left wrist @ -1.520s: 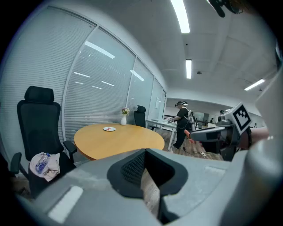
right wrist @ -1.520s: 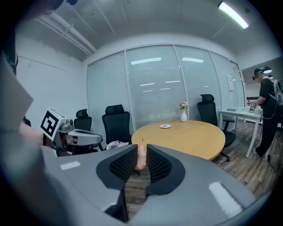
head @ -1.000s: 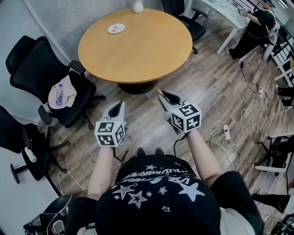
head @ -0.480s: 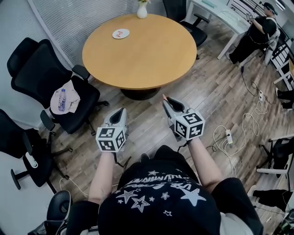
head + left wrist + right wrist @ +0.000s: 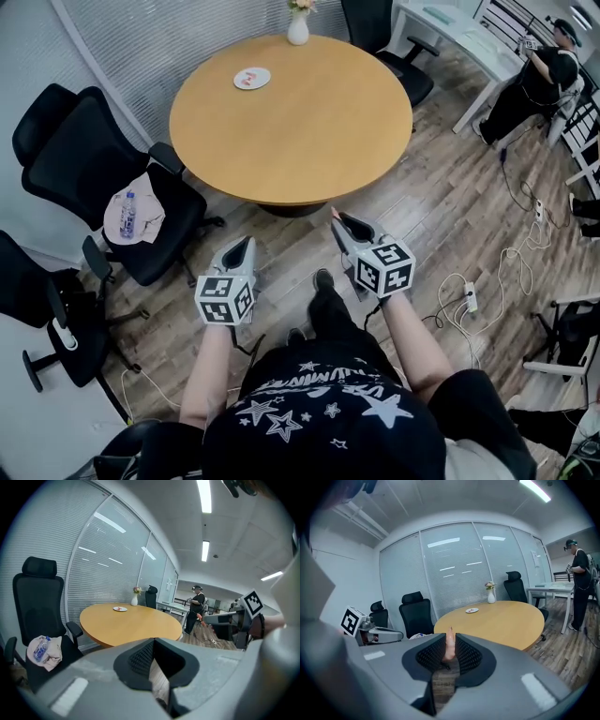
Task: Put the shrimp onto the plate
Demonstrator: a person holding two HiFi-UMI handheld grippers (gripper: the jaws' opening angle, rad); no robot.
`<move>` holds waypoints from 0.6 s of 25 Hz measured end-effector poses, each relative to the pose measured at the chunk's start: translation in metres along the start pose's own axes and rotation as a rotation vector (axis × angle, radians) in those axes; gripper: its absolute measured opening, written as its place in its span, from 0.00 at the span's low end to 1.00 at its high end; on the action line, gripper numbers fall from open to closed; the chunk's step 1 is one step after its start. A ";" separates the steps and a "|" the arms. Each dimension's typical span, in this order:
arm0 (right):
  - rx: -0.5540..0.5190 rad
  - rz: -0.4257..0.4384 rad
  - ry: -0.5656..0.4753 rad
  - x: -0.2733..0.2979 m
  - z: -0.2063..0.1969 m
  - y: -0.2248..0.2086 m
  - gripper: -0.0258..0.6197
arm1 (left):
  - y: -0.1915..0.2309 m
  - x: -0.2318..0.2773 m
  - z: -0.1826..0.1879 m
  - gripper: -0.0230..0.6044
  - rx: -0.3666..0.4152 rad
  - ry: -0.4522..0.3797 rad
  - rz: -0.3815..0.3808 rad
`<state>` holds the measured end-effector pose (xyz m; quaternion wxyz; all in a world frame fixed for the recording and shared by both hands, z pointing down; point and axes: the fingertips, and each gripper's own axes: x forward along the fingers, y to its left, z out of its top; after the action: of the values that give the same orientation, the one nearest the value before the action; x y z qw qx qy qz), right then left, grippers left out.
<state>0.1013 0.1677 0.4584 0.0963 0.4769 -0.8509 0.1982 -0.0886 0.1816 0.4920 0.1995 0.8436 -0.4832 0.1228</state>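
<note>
Pinkish shrimp pinched upright between pads of right gripper, jaws half closed on it, tip left poking out; probably carried that way for clean release; plate set at far side of round table, well apart; left gripper held slightly parted, empty; shirt lettering not readable; square markers borne on cubes

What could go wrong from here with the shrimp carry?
1. The shrimp pokes out past the pads of the right gripper, over the floor and short of the table; a slip would likely drop it there.
2. The plate sits at the table's far side near a vase; the long reach might knock the vase.
</note>
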 end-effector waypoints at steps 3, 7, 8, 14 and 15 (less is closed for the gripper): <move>0.002 0.027 -0.005 0.024 0.016 -0.019 0.14 | 0.011 0.023 0.012 0.04 -0.009 0.002 0.032; 0.004 0.048 0.003 0.058 0.038 -0.055 0.14 | 0.017 0.058 0.029 0.04 -0.011 0.010 0.056; 0.005 0.047 0.003 0.066 0.044 -0.066 0.14 | 0.019 0.067 0.033 0.04 -0.015 0.012 0.064; 0.027 0.053 -0.014 0.105 0.082 -0.121 0.14 | 0.030 0.119 0.066 0.04 -0.023 -0.004 0.108; 0.030 0.059 -0.011 0.111 0.086 -0.127 0.14 | 0.030 0.125 0.071 0.04 -0.024 -0.006 0.112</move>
<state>0.1534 -0.0139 0.4514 0.0785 0.4540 -0.8622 0.2108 -0.0503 0.0400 0.4856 0.2009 0.8130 -0.5319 0.1255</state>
